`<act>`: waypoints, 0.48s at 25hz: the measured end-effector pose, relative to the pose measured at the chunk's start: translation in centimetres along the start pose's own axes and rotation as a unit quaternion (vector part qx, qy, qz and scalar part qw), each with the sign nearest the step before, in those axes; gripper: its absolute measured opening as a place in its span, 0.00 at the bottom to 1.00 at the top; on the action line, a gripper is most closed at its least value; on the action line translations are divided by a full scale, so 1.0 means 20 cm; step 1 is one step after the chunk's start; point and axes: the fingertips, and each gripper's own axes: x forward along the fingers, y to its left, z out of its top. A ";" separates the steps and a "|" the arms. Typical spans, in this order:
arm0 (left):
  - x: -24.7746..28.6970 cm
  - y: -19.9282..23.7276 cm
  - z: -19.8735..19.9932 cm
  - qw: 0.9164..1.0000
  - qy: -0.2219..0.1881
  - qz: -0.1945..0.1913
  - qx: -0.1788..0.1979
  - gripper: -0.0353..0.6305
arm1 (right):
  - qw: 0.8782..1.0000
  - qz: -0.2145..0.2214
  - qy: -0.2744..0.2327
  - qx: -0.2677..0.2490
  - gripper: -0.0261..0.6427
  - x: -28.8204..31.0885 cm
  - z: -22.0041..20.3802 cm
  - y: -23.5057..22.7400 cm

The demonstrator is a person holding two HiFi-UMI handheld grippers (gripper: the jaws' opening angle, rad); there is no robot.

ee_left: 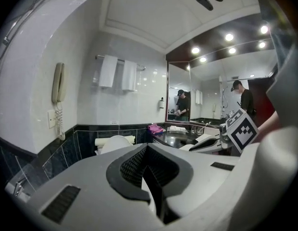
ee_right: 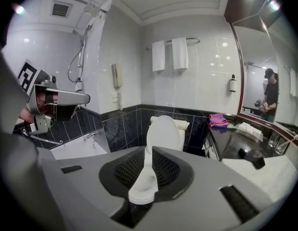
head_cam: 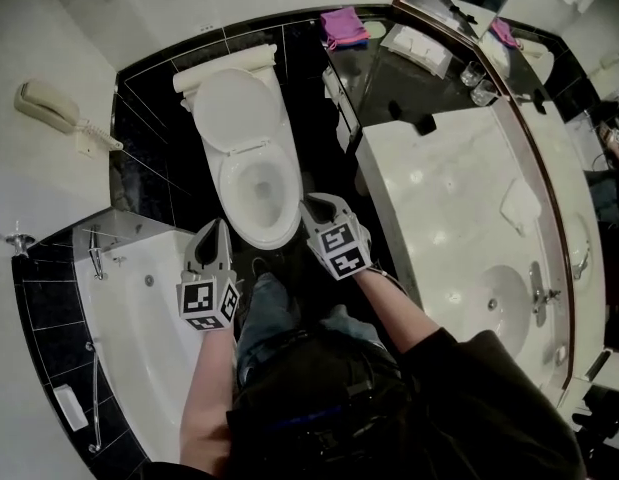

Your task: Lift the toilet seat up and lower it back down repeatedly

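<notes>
The white toilet (head_cam: 257,200) stands against the dark tiled wall, its lid (head_cam: 234,108) tipped up against the tank. The seat ring (head_cam: 227,180) looks to lie flat on the bowl. My left gripper (head_cam: 215,230) hovers by the bowl's front left, apart from it, jaws together with nothing held. My right gripper (head_cam: 314,208) sits close beside the bowl's right rim, jaws a little apart and empty. In the right gripper view the lid (ee_right: 163,131) and bowl (ee_right: 143,189) show through the gap of the right gripper (ee_right: 149,153). The left gripper (ee_left: 148,150) points toward the lid (ee_left: 114,143).
A white bathtub (head_cam: 129,308) runs along the left. A marble vanity (head_cam: 439,198) with a sink (head_cam: 494,298) fills the right. A wall phone (head_cam: 49,108) hangs at left, and a pink cloth (head_cam: 339,23) lies on the dark counter. The person's legs stand before the bowl.
</notes>
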 end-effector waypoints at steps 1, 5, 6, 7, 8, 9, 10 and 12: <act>0.03 0.00 -0.03 1.000 0.003 -0.004 0.009 0.03 | 1.000 0.003 0.009 0.011 0.14 0.04 -0.05 0.00; 0.17 0.04 -0.16 0.999 0.004 -0.017 0.039 0.03 | 0.996 0.012 0.048 0.074 0.24 0.27 -0.34 -0.07; 0.19 0.05 -0.21 0.999 0.008 -0.022 0.044 0.03 | 0.994 0.014 0.059 0.092 0.25 0.32 -0.43 -0.07; 0.21 0.06 -0.26 0.999 0.010 -0.026 0.046 0.03 | 0.991 0.015 0.069 0.110 0.27 0.36 -0.50 -0.07; 0.24 0.07 -0.32 0.998 0.011 -0.029 0.048 0.03 | 0.989 0.016 0.077 0.126 0.27 0.41 -0.58 -0.07; 0.28 0.09 -0.38 0.998 0.013 -0.031 0.047 0.03 | 0.986 0.015 0.083 0.141 0.28 0.46 -0.64 -0.08; 0.32 0.10 -0.44 0.998 0.017 -0.033 0.044 0.03 | 0.984 0.014 0.089 0.156 0.28 0.52 -0.71 -0.09; 0.40 0.12 -0.59 0.998 0.030 -0.032 0.038 0.03 | 0.978 0.009 0.099 0.186 0.29 0.63 -0.87 -0.12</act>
